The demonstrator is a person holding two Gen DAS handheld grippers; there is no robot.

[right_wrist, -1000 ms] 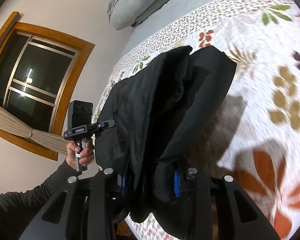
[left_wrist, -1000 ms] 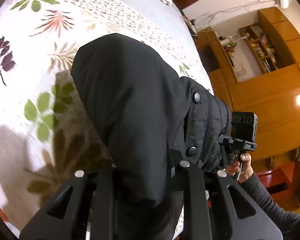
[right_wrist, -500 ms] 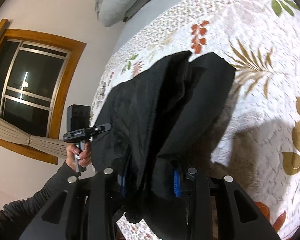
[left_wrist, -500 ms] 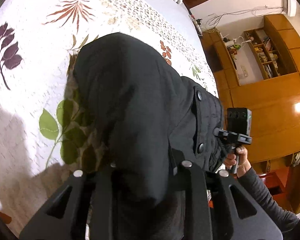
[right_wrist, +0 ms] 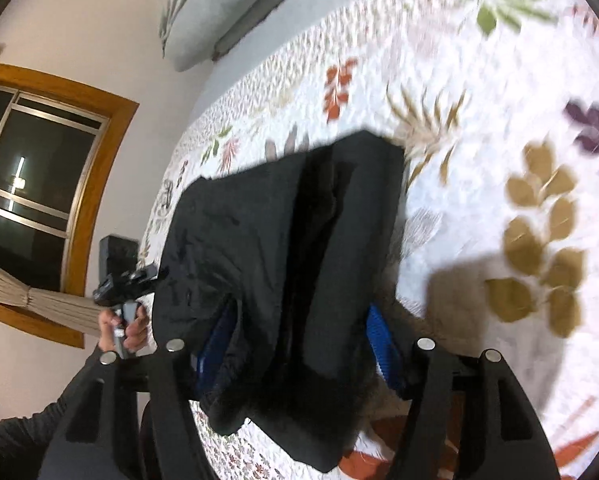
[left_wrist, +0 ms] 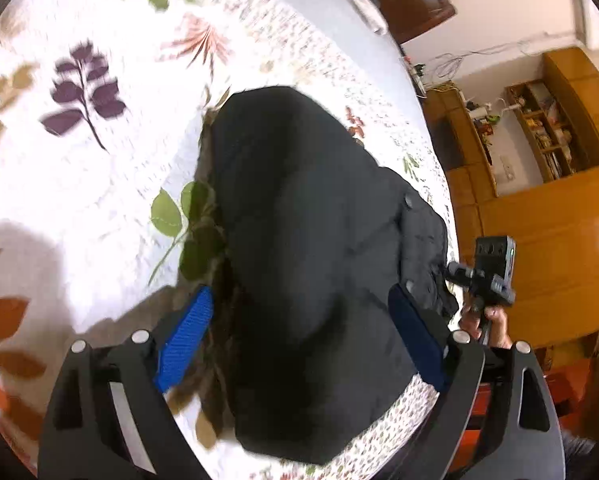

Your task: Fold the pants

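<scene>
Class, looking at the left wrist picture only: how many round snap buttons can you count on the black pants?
2. One snap sits high on the right edge of the black pants; the other lies below it, by the gripper's right pad. Folds may hide more.

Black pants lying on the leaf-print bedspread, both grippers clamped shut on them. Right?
Not quite. The black pants do lie on the leaf-print bedspread, but both grippers are open: left gripper and right gripper have just been opening, blue pads clear of the cloth between them. Both wrist views show it.

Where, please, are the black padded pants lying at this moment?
The black padded pants lie folded on the leaf-print bedspread near its edge, between the open left gripper fingers; the right gripper straddles them too.
</scene>
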